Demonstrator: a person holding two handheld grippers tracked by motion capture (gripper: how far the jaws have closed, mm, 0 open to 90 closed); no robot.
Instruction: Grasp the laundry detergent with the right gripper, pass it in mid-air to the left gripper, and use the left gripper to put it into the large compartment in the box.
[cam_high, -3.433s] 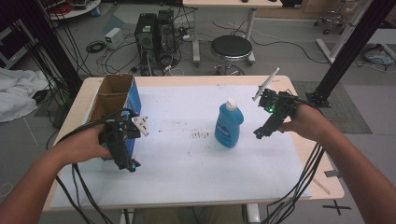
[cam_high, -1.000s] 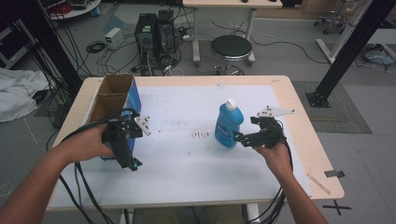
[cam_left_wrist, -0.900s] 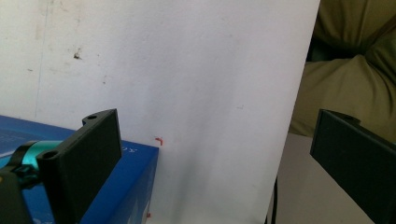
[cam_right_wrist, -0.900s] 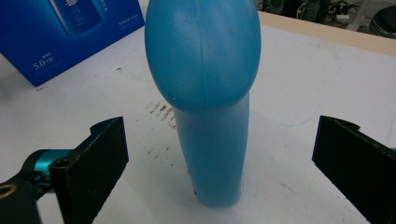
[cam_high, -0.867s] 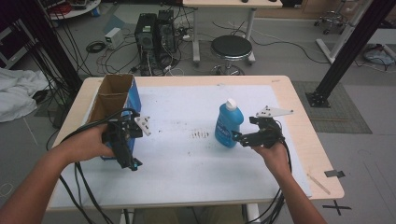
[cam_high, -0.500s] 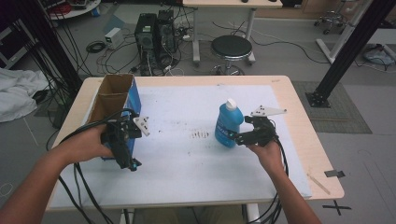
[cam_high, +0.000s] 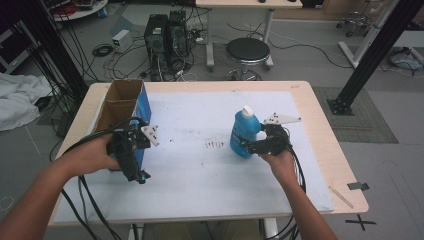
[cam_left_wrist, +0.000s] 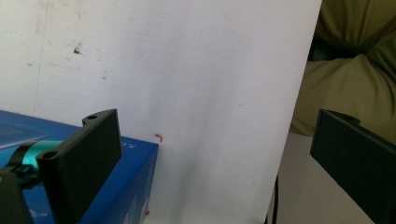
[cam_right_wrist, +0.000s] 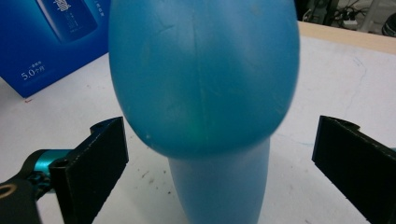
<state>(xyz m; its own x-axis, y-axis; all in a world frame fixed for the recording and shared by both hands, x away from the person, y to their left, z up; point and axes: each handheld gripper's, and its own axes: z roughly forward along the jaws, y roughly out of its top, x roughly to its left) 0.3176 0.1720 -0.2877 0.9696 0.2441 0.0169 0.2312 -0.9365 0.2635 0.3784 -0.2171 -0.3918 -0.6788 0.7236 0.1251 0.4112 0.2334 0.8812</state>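
Blue translucent plastic bottle with a white cap (cam_high: 243, 132) stands upright on the white paper sheet (cam_high: 200, 175) covering the light wooden table (cam_high: 325, 135), right of centre.

Right gripper (cam_high: 252, 146), held in the person's right hand (cam_high: 280, 162), sits level with the bottle's lower body. In the right gripper view the jaws stand wide apart, one on each side of the bottle (cam_right_wrist: 205, 79), neither touching it.

Handling, as judgement:
- Wall looks like thin moulded plastic with a vertical seam; smooth, faintly scuffed. Likely slippery and somewhat squeezable.
- Body bulges wide, then narrows to a slimmer waist. The waist looks the better place to grip: less jaw travel, and the bulge would stop the bottle sliding through.
- Fill level cannot be read, so weight is unknown. Tall and narrow-footed; a one-sided push could tip it.

Left gripper (cam_high: 132, 155), in the left hand (cam_high: 90, 157), rests at the near end of the open blue cardboard box with brown flaps (cam_high: 125, 120), left side of the table. Jaws wide, holding nothing; in the left gripper view the box corner (cam_left_wrist: 116, 186) lies beside one jaw. Box reads stiff, sharp-edged, glossy print.
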